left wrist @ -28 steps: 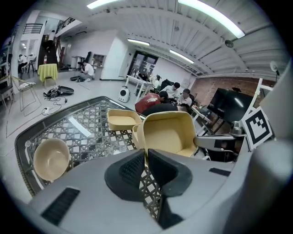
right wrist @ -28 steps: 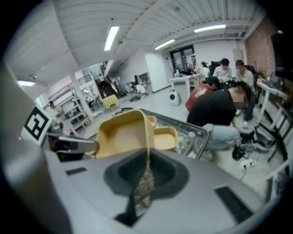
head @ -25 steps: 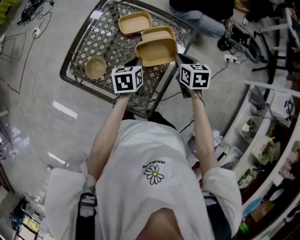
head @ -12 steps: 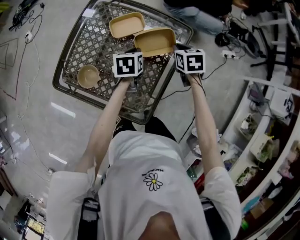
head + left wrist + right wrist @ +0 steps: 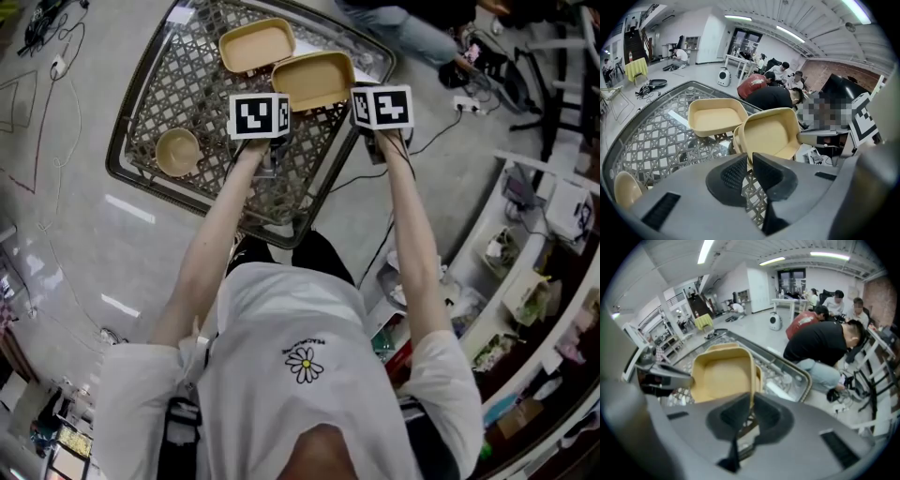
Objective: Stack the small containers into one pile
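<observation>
Here, shallow tan container (image 5: 314,80), rectangular, rounded corners, plain inside, tilted

No legible wording anywhere. Shirt (image 5: 309,403): one short line of print (image 5: 307,338) above daisy (image 5: 306,365), upside down in head view, too small to read. Left cube (image 5: 259,115), right cube (image 5: 382,106): black-and-white square code patterns, no letters or digits. Right cube also at edge of left gripper view, same kind of pattern.

Glass-topped lattice table (image 5: 202,98), tan rectangular container (image 5: 255,44) at far side, round bowl (image 5: 177,150) at left
</observation>
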The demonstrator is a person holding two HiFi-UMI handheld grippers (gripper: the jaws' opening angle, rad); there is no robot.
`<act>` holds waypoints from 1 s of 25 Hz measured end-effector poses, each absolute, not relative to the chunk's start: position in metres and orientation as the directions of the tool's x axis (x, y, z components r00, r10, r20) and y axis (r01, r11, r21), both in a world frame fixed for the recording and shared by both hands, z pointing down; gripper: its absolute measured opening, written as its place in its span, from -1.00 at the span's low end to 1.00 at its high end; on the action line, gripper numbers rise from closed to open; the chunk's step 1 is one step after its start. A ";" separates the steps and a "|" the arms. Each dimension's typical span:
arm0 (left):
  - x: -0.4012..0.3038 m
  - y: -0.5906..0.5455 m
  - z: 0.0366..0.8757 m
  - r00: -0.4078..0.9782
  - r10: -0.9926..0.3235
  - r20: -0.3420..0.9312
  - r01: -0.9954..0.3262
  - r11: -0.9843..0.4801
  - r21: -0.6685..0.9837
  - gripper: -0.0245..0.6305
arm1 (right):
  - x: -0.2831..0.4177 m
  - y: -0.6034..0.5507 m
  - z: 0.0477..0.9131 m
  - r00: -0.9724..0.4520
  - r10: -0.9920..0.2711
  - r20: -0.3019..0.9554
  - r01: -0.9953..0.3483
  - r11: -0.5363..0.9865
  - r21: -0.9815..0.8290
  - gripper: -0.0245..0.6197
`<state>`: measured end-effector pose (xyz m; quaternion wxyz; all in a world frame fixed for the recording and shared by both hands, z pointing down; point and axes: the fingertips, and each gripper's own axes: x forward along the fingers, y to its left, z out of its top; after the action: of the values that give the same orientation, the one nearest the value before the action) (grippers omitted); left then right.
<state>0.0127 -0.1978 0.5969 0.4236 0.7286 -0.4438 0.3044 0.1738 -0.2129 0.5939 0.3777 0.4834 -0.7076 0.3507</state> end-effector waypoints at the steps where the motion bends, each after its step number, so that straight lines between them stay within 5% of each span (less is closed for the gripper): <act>1: 0.013 -0.198 0.598 0.423 -0.379 0.823 -0.903 -0.246 0.351 -0.77 | 0.174 -0.213 0.596 -0.240 -0.410 0.880 -0.951 0.282 -0.128 -0.79; 25: 0.019 -0.203 0.624 0.444 -0.262 0.857 -0.894 -0.190 0.405 -0.77 | 0.178 -0.221 0.622 -0.285 -0.315 0.905 -0.945 0.249 -0.211 -0.79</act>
<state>0.0190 -0.2034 0.6242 0.4835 0.6987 -0.4139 0.3269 0.1784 -0.2210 0.6218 0.3857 0.4567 -0.6899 0.4084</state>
